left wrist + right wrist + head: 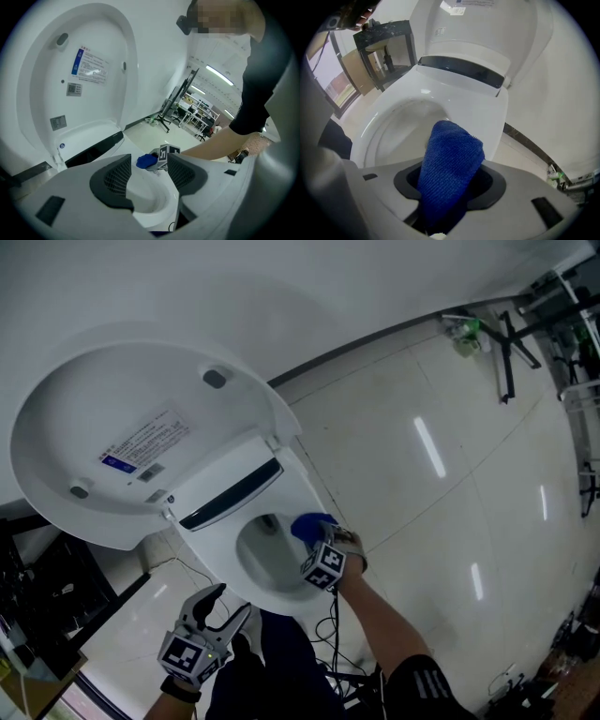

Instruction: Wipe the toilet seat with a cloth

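Tiled floor (450, 474) carries a white toilet with its lid (122, 437) raised against the wall. The toilet seat (214, 554) is down around the bowl. A black stand (37, 596) sits close at the toilet's left side, and cables (330, 620) trail on the floor at its front. Left tongs (232, 604) hang apart from the seat's front edge, jaws wide and holding nothing. Right tongs (316, 536) are clamped on the blue cloth (312, 526), which sits at the seat's right side by the bowl's edge; contact cannot be confirmed.
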